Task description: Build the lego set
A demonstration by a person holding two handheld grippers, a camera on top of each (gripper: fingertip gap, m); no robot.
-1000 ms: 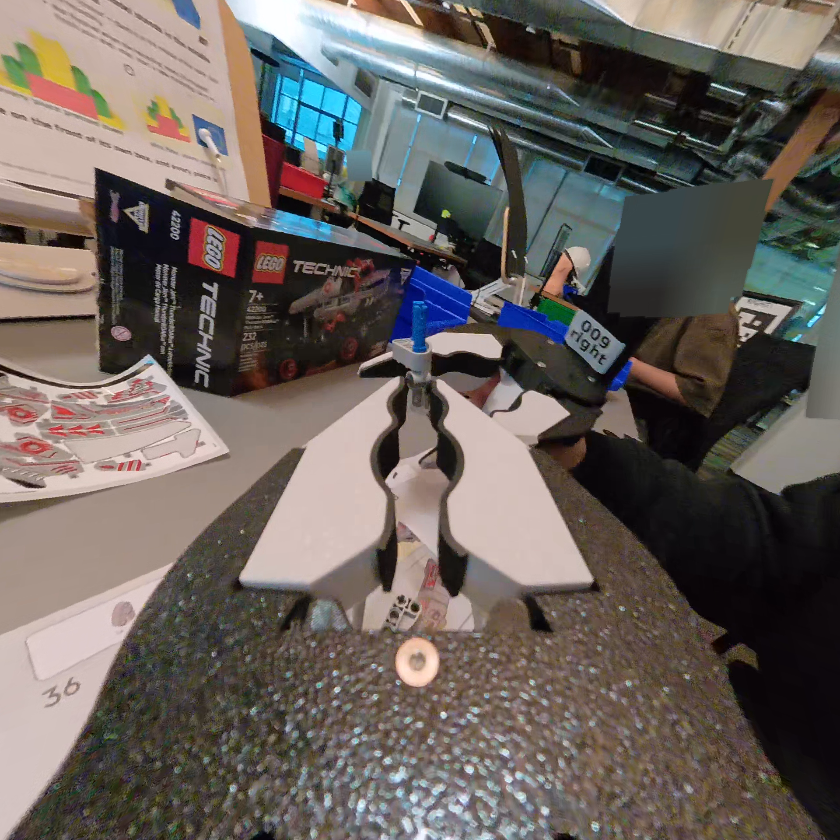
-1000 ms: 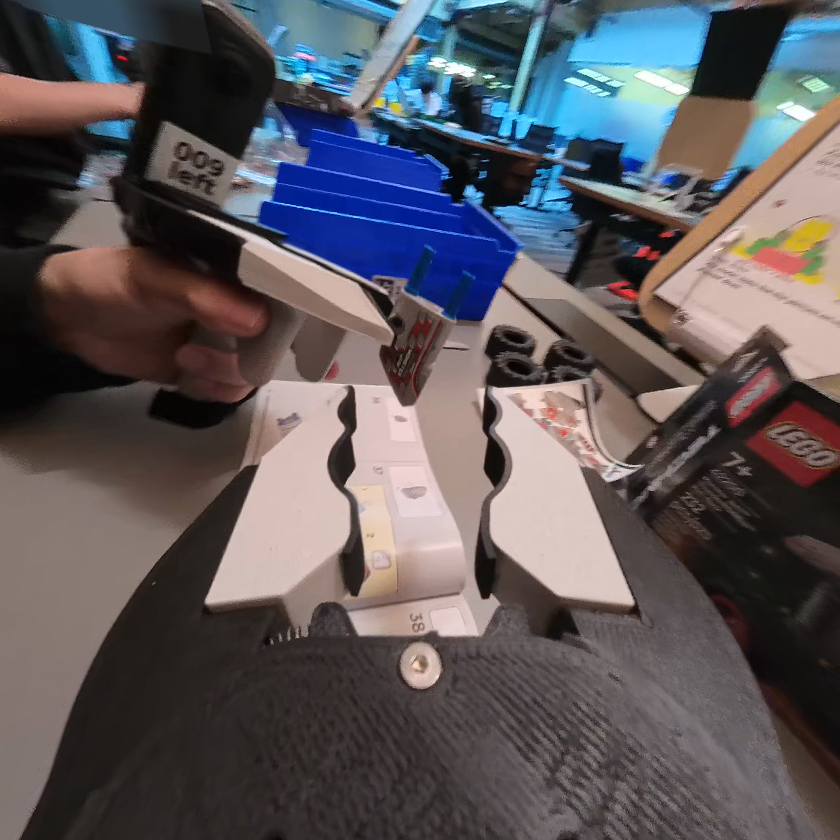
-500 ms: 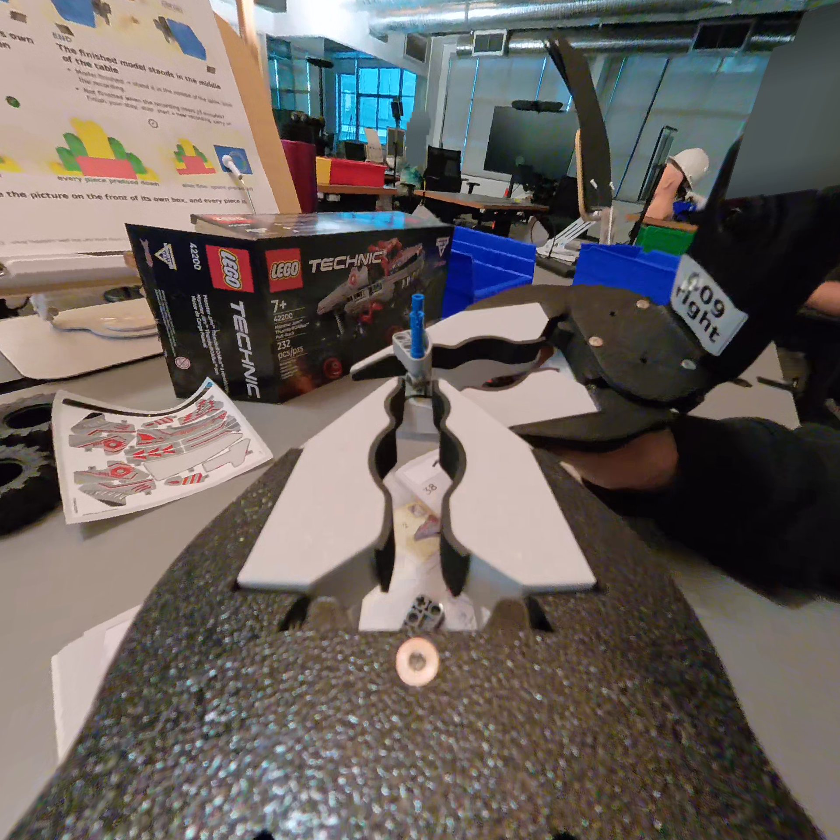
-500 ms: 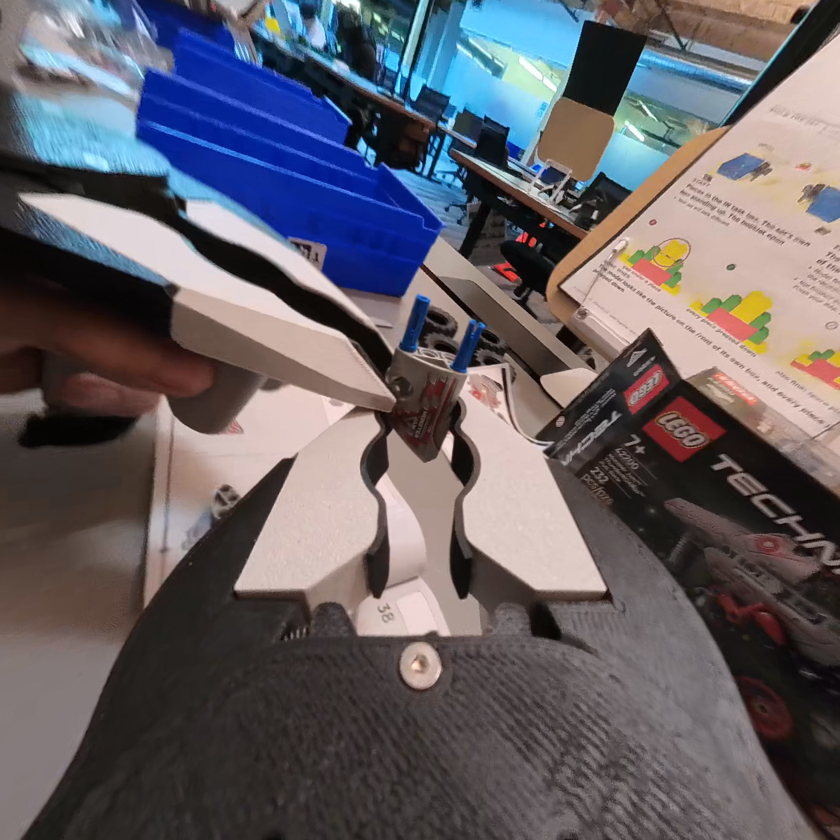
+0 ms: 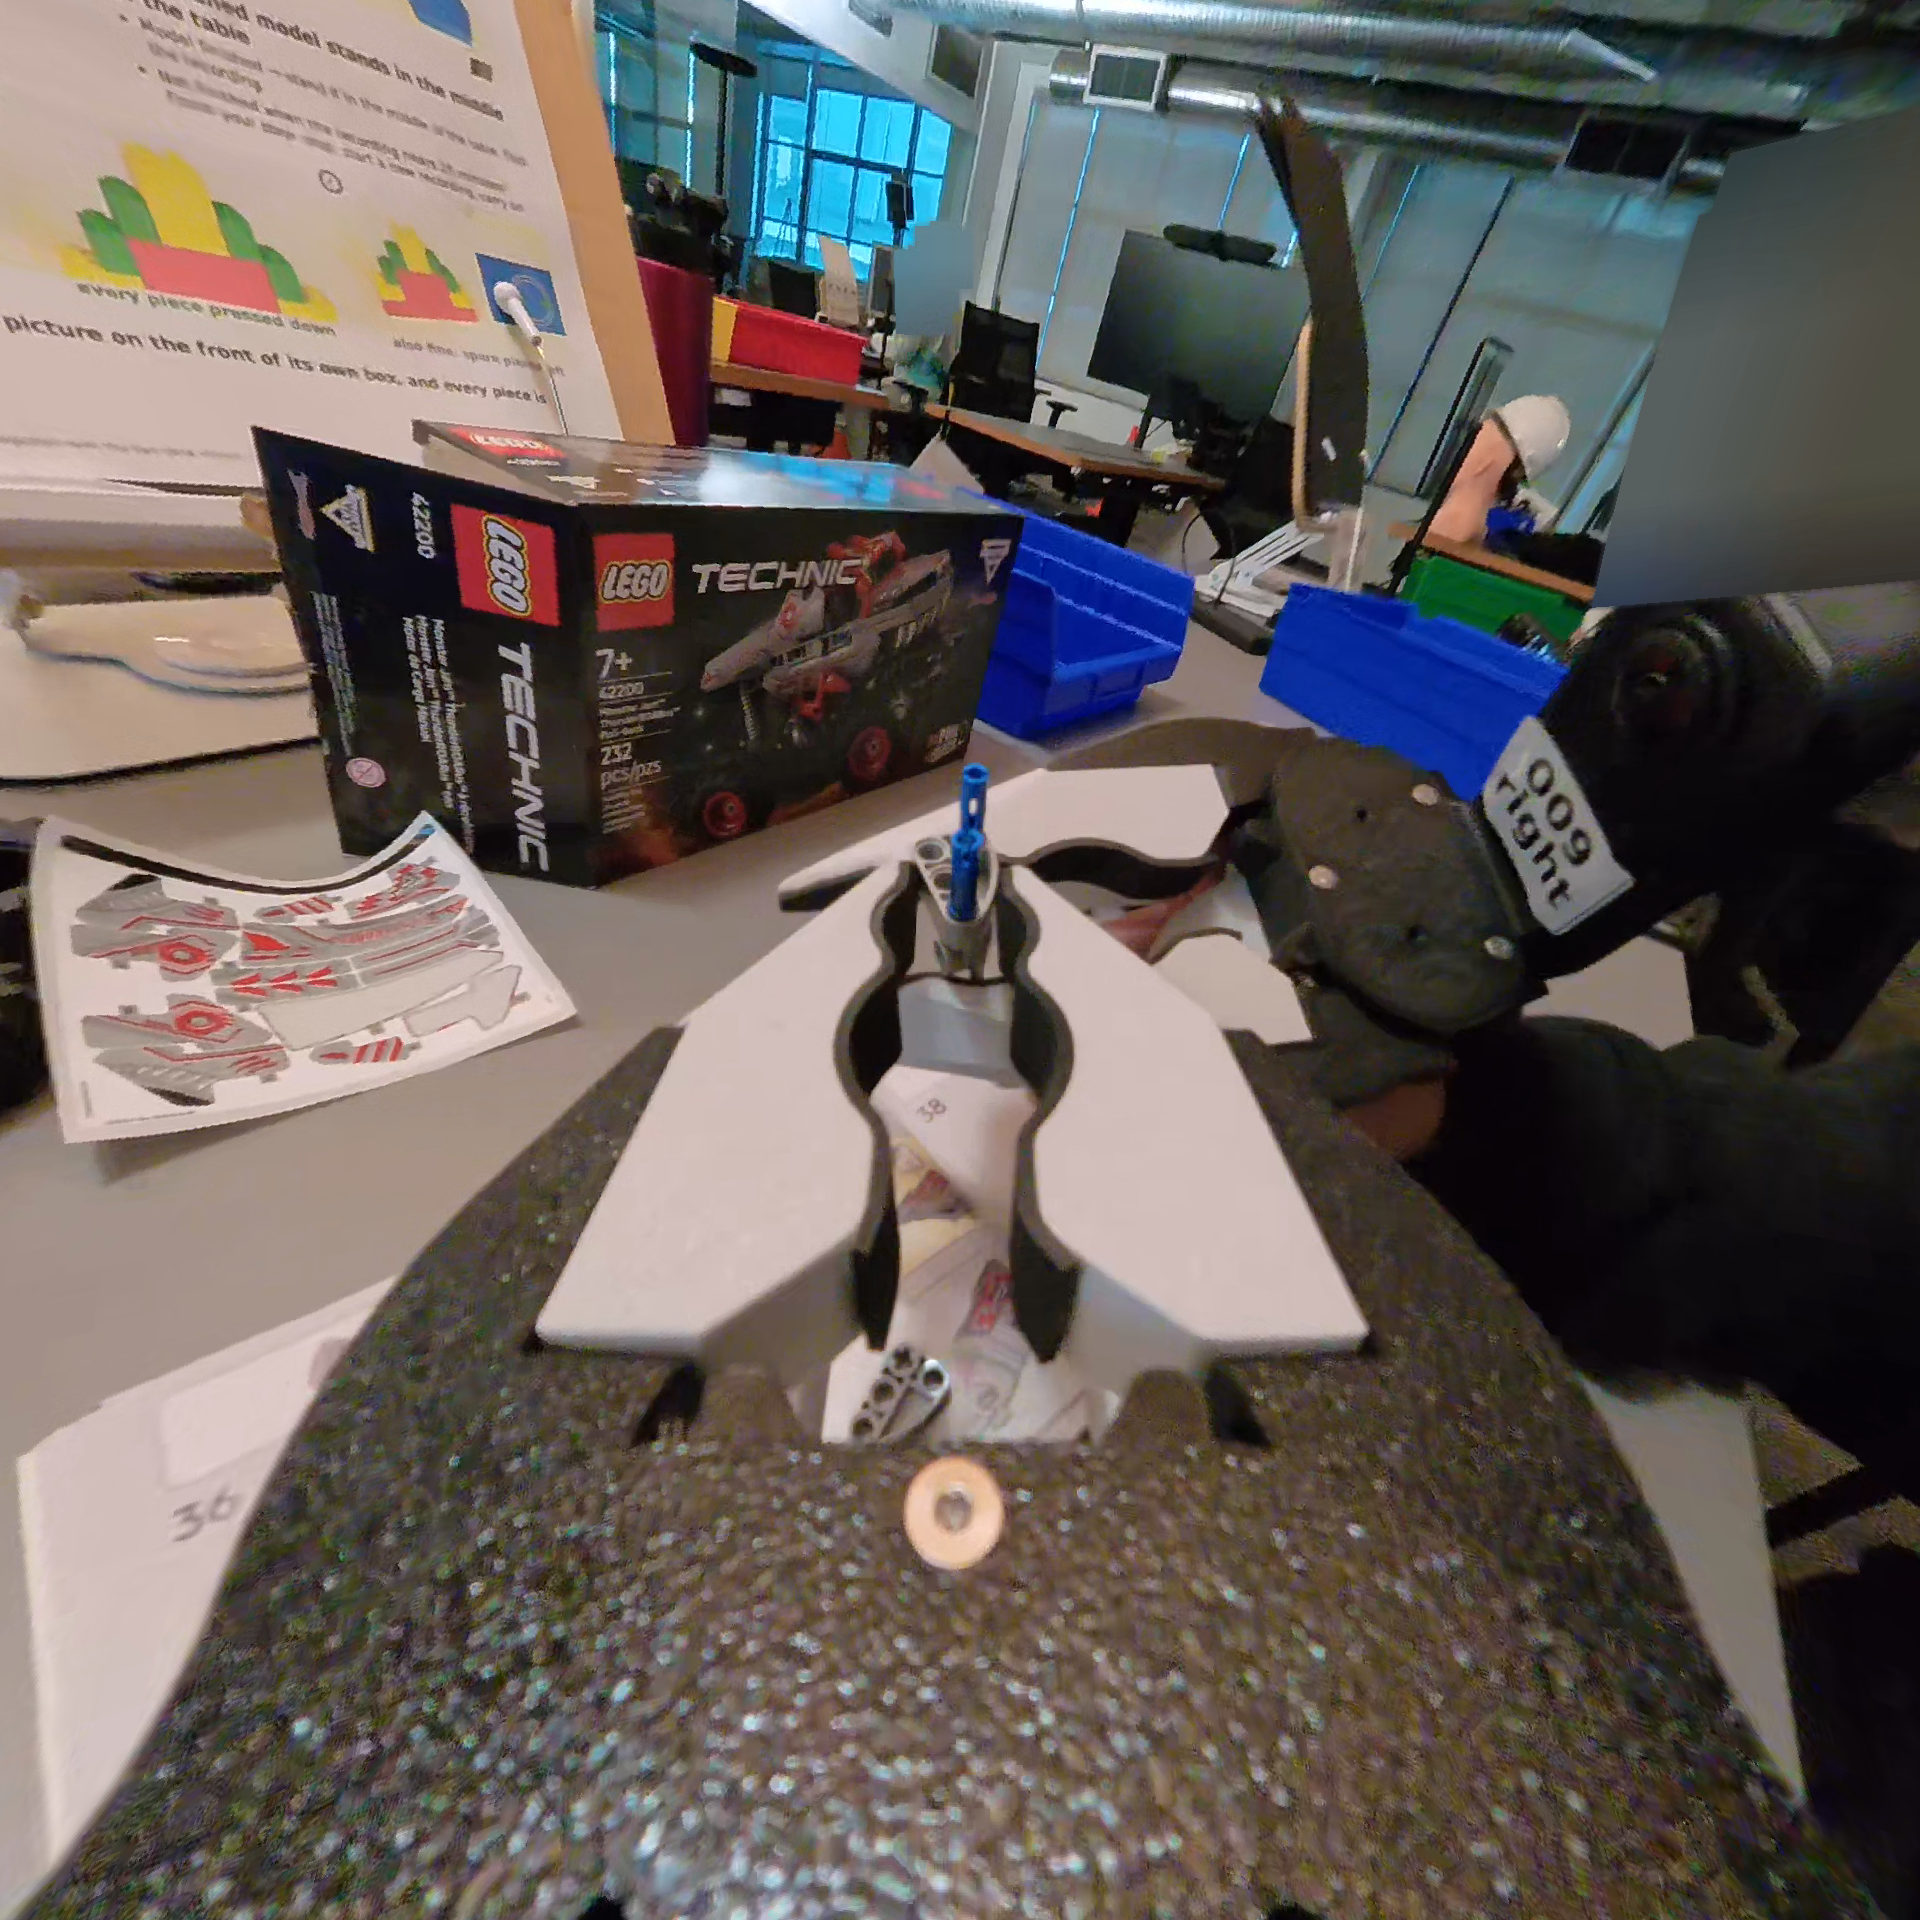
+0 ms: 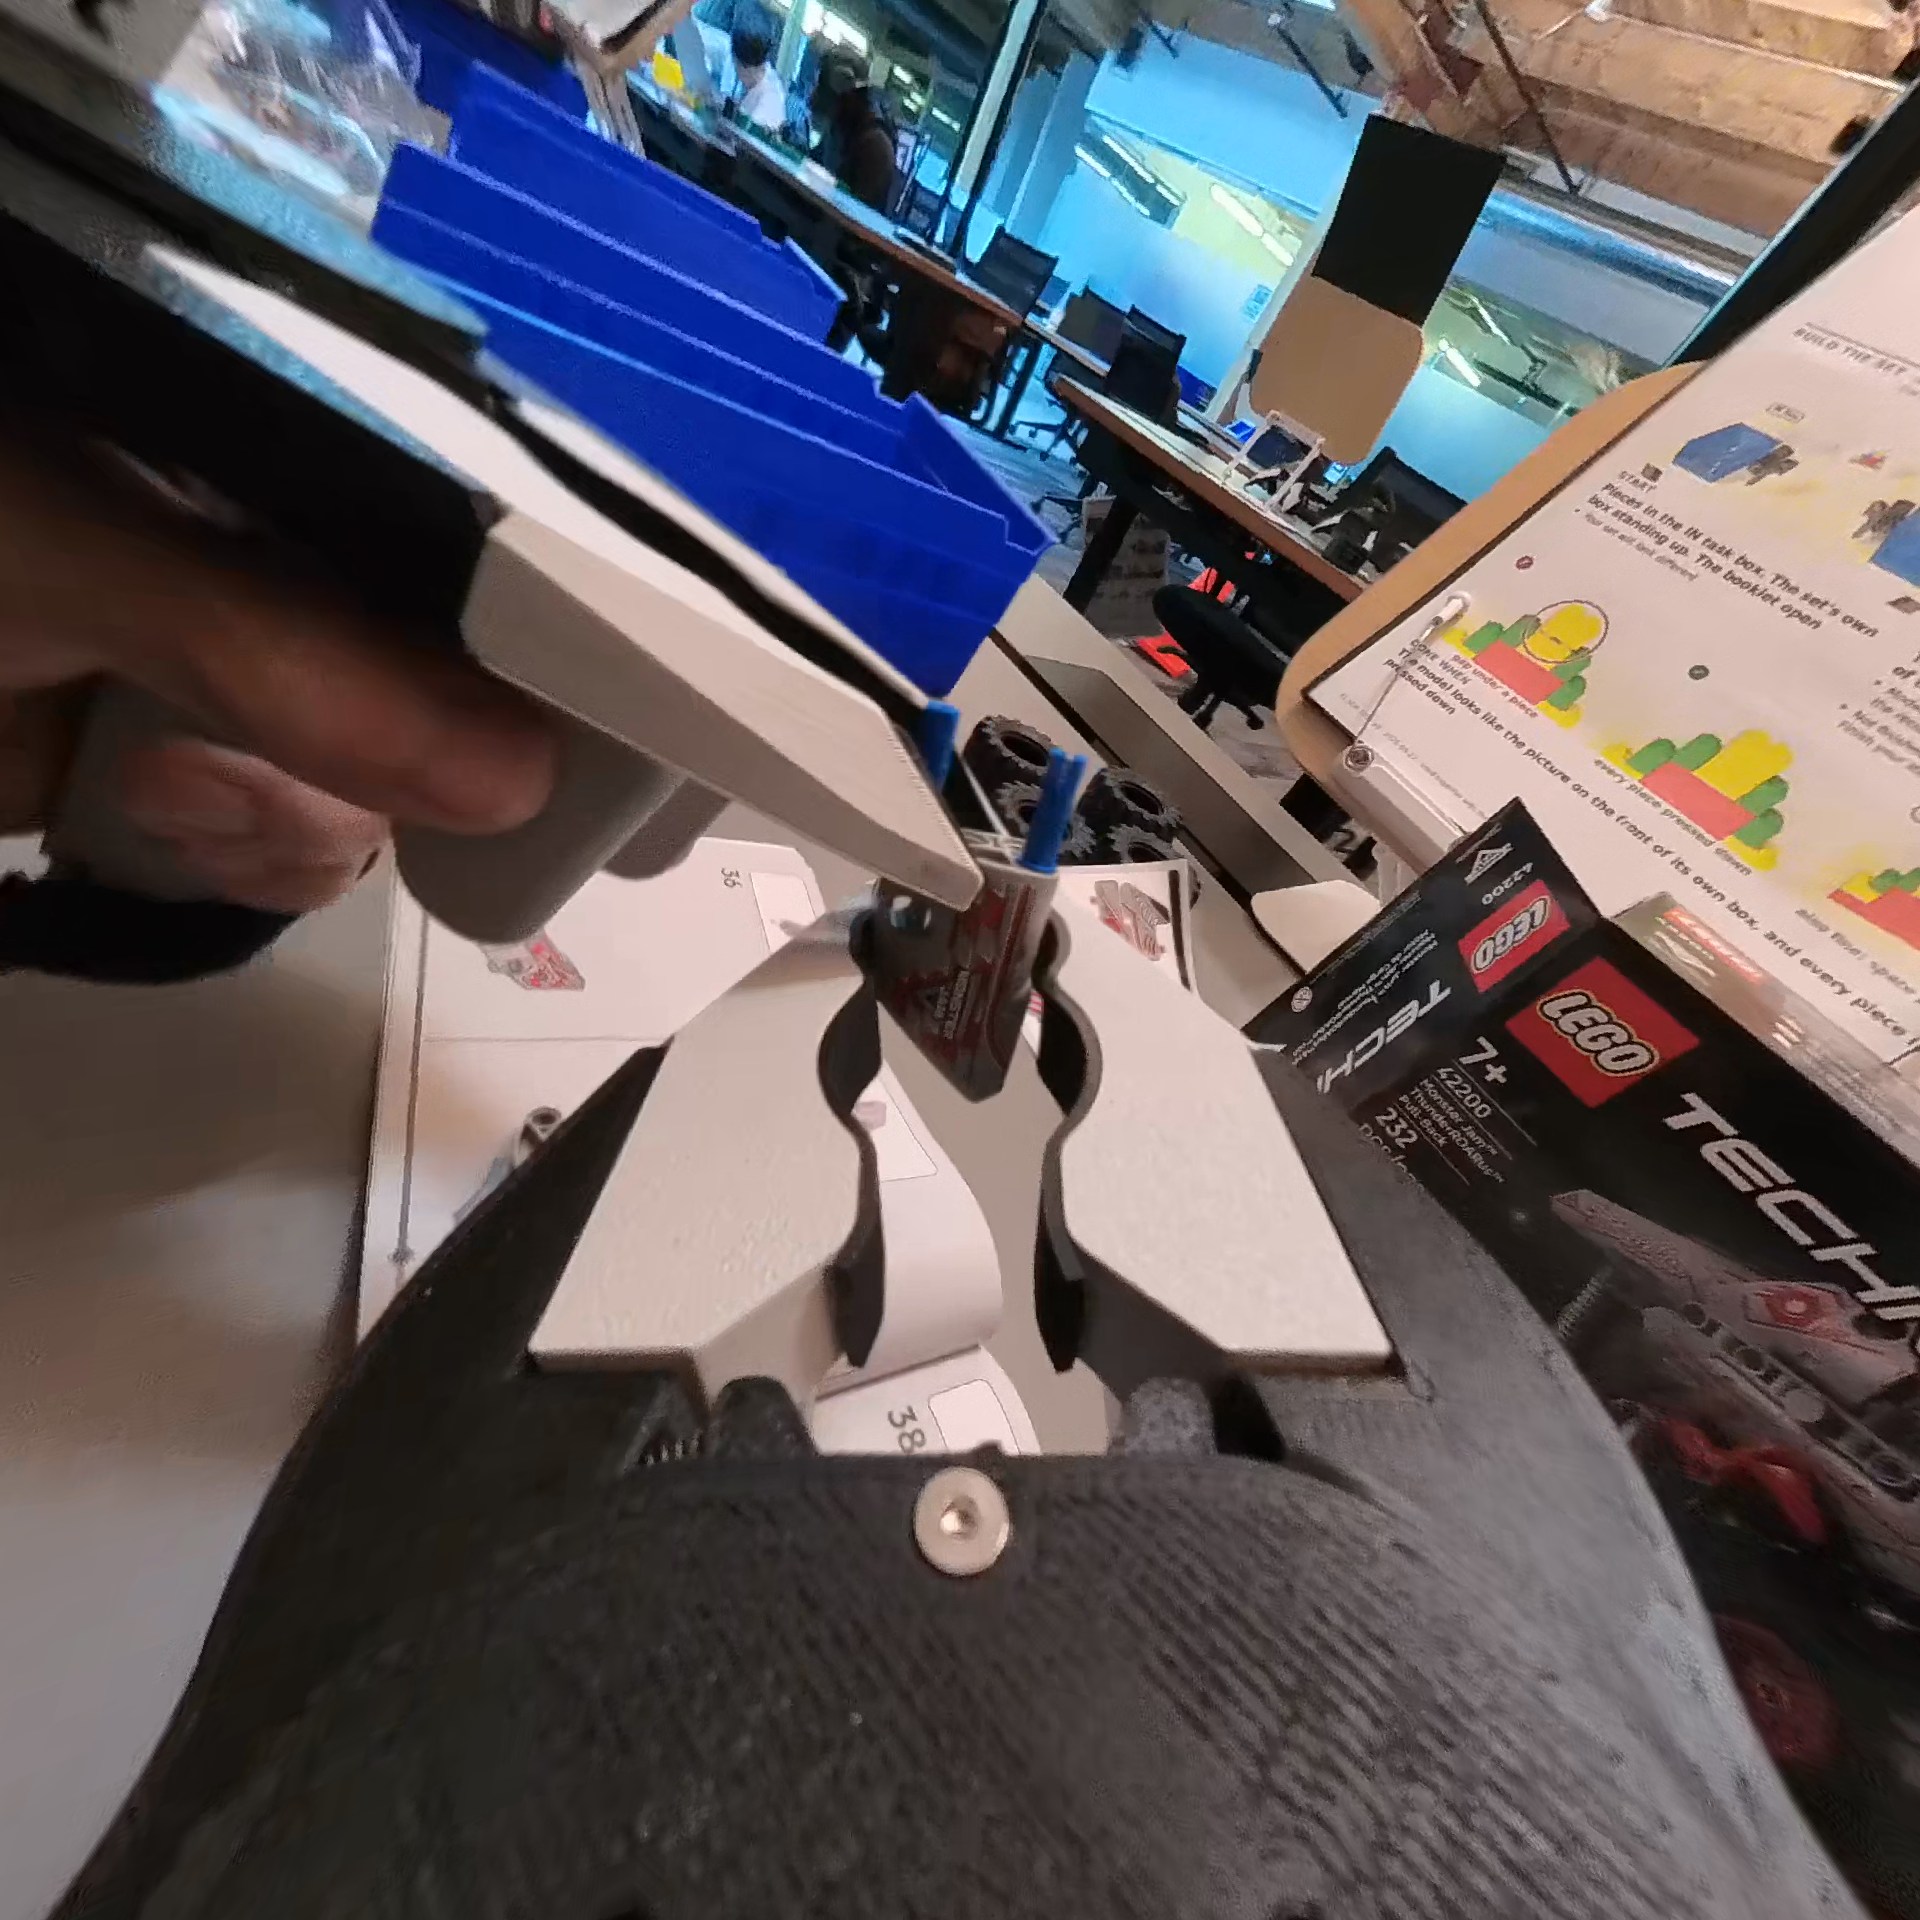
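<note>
A small grey lego panel with a red sticker [image 6: 961, 1003] and two blue pins [image 6: 1049, 810] on top is held in the air over the open instruction booklet [image 6: 623, 966]. My left gripper [image 5: 956, 904] is shut on its upper part [image 5: 951, 899]. My right gripper [image 6: 956, 956] is shut on its lower part from the other side. In the right wrist view the left gripper's fingers [image 6: 727, 707] come in from the left. In the left wrist view the right gripper's fingers [image 5: 1049, 821] come in from the right.
The black lego box [image 5: 644, 665] stands behind, with a sticker sheet [image 5: 270, 966] to its left. Blue bins [image 6: 707, 343] and black tyres [image 6: 1122, 810] lie beyond. A small grey beam [image 5: 899, 1392] lies on the booklet. An instruction board [image 6: 1662, 675] stands behind the box.
My right gripper came in from open and closed around the lower part of the panel. The left gripper kept its hold and both moved lower toward the table.
</note>
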